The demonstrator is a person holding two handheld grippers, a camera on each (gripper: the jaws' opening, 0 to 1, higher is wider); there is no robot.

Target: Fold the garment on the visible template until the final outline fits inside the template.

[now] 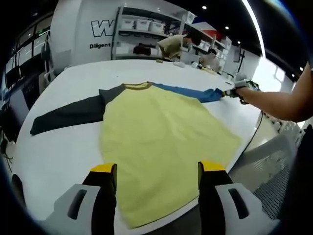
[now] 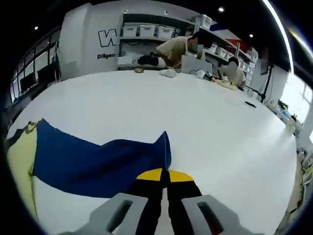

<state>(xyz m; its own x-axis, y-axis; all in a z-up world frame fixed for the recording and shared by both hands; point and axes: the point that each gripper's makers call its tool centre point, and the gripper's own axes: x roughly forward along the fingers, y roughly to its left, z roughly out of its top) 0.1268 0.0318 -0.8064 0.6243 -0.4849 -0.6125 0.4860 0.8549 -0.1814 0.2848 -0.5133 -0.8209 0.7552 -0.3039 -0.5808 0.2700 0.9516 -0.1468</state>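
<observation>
A long-sleeved shirt lies flat on the white table point(image 1: 63, 147): yellow body point(image 1: 161, 132), dark grey sleeve point(image 1: 68, 115) stretched left, blue sleeve point(image 1: 193, 93) stretched right. My left gripper point(image 1: 157, 171) hovers open over the yellow hem near the table's front edge, nothing between its yellow-tipped jaws. In the left gripper view my right gripper point(image 1: 234, 90) sits at the blue sleeve's cuff end, held by a person's arm. In the right gripper view my right gripper point(image 2: 164, 174) is shut on the cuff of the blue sleeve point(image 2: 93, 159), which rises in a peak at the jaws.
People work at a far bench point(image 2: 195, 66) with shelving behind. The table point(image 2: 220, 127) stretches wide and white beyond the sleeve. A mesh chair point(image 1: 274, 166) stands at the table's right edge in the left gripper view.
</observation>
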